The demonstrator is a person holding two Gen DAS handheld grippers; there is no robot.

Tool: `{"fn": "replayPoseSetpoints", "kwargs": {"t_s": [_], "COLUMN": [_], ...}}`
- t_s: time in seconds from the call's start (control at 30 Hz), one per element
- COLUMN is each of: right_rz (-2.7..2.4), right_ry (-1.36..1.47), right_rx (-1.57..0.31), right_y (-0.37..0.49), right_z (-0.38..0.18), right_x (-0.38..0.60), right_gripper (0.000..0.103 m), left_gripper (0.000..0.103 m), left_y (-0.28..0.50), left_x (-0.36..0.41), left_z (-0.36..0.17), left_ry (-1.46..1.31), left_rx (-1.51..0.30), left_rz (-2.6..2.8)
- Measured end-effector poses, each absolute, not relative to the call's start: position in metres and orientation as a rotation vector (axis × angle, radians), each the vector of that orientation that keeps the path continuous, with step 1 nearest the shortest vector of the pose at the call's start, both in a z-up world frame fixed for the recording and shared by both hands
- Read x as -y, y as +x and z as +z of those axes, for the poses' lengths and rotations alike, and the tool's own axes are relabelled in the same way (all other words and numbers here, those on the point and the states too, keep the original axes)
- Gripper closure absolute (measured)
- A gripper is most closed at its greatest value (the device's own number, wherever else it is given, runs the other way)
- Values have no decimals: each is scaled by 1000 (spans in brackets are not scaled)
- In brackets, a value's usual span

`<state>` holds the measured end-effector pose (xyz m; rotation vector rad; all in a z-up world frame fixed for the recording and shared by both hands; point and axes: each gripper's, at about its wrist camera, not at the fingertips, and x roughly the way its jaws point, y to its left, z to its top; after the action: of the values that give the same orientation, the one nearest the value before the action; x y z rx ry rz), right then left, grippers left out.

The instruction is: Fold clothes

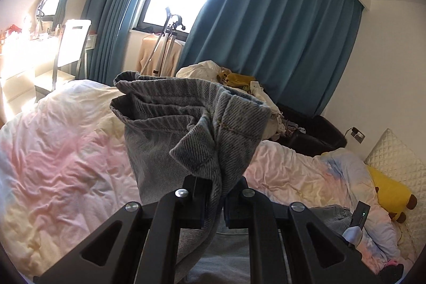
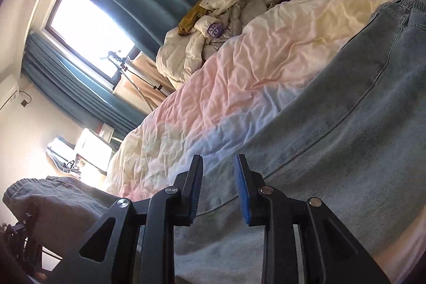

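Across the bed's rumpled pastel duvet [image 2: 239,65], light denim jeans [image 2: 346,129] are lying spread out, the fold seemingly just beginning. Beyond, at the far edge, a clothes pile [image 2: 213,25] is waiting unfolded. Left gripper [image 1: 218,193] is clenching lifted hems; right gripper [image 2: 218,188] is hovering parted, holding nothing.

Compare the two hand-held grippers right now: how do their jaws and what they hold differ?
The left hand-held gripper is shut on bunched cloth of the jeans, lifted off the bed; the right hand-held gripper stands apart, pinching nothing visible. The left's cloth hangs crumpled; under the right, the jeans lie spread on the duvet. Both work the same jeans.
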<state>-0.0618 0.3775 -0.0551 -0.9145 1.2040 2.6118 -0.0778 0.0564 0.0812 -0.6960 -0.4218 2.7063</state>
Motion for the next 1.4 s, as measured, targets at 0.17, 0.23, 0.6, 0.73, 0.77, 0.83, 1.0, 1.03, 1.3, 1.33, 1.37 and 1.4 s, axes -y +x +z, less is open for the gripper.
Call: {"fn": "replayPoseSetpoints", "kwargs": {"t_s": [0.17,0.23,0.6,0.73,0.77,0.83,1.0,1.03,1.3,1.33,1.37,1.4], "right_rz": [2554,2535,2481,2429,2424,2430,2471,2479,2546,2561,2578,2595], "right_ry": [-890,-867,-743,-742,-748,-763,-796,-806,-854,-862,-873,-889], "right_rx": [-1264,-1286,-1334,-1362,-1365,-1366,-1333,-1331,-1294,-1283,-1272,-1258], "right_y": [-49,-43,34,48,49,47,41,39,29,28,26,23], "right_z": [-55,-54,-59,-71,-72,-74,-74,-74,-70,-69,-67,-66], "right_x": [-401,-411,-470,-485,-486,-485,-478,-477,-465,-462,-460,-457], "right_gripper": [78,78,76,76,76,76,76,76,76,75,74,72], "left_gripper": [93,93,93,93,93,93,92,90,77,77,77,76], "left_y": [-79,-79,-68,-52,-48,-41,-46,-47,-22,-18,-15,-11], "left_x": [-83,-95,-188,-235,-244,-256,-258,-258,-247,-244,-240,-235], "left_z": [86,86,32,-20,-33,-56,-81,-82,-65,-61,-58,-55], "left_ry": [-686,-691,-803,-913,-947,-1006,-1145,-1162,-1071,-1057,-1046,-1035], "left_rx": [419,421,358,211,171,113,136,132,-10,-24,-36,-48], "left_rz": [2672,2653,2482,2412,2398,2379,2308,2299,2352,2354,2356,2361]}}
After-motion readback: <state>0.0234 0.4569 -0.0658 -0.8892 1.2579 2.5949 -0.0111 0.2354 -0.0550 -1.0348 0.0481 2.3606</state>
